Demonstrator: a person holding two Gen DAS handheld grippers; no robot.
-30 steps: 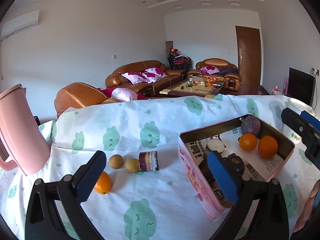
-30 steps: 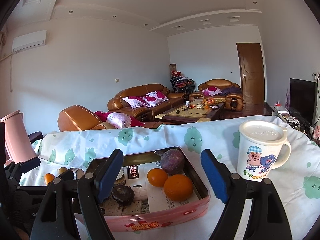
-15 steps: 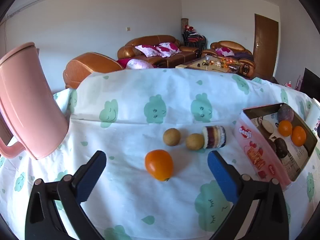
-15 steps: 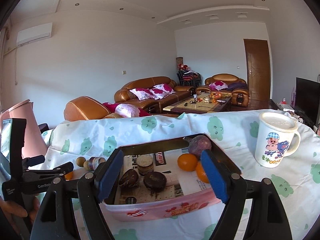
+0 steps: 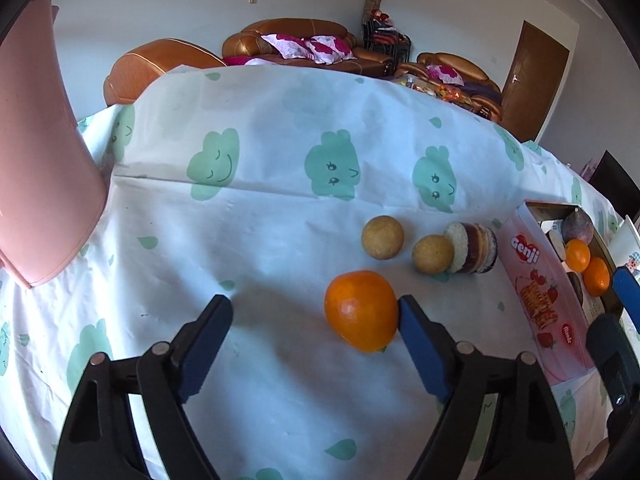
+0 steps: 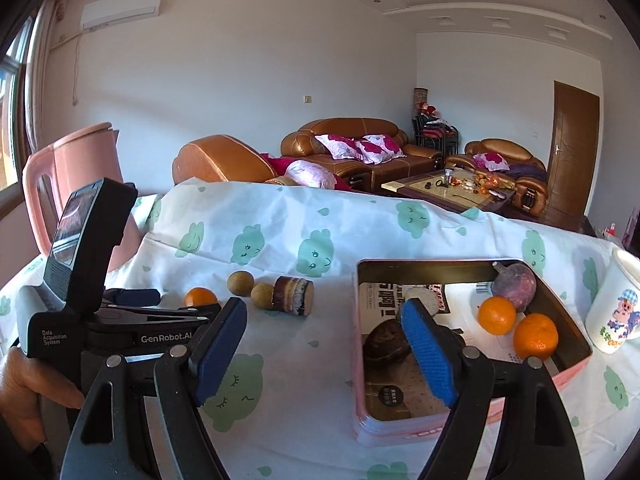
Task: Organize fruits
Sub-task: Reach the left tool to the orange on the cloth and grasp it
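- Left gripper (image 5: pixel 314 322), black frame with blue pads: jaws closing around the round orange fruit (image 5: pixel 361 310); the right-hand pad touches or nearly touches the fruit's side, the left-hand pad stands well clear, so no grip yet.
- Round orange fruit: lies on the white tablecloth with green cloud faces (image 5: pixel 248 240), between the left gripper's fingers, toward the right one.
- Two round tan-brown fruits (image 5: pixel 382 237) (image 5: pixel 432 253): just beyond the left gripper's tips, side by side; the right one touches a short layered brown-and-white cylinder (image 5: pixel 474 248) lying on its side.
- Pink rectangular tin (image 6: pixel 472 268), paper-lined: ahead of the right gripper (image 6: pixel 326 350), partly behind its right finger; far right of the left gripper.
- Tin contents: two small oranges (image 6: pixel 497 315) (image 6: pixel 535 336), a purple round fruit (image 6: pixel 514 286), dark brown lumps (image 6: pixel 386 344).
- Right gripper: jaws well apart, nothing between them; hovers over the cloth at the tin's near left corner.
- Pink plastic jug (image 5: pixel 36 152): far left of the left gripper.
- White cartoon mug (image 6: pixel 614 308): far right of the right gripper, beside the tin.
- A hand (image 6: pixel 28 392) grasps the left gripper's handle.
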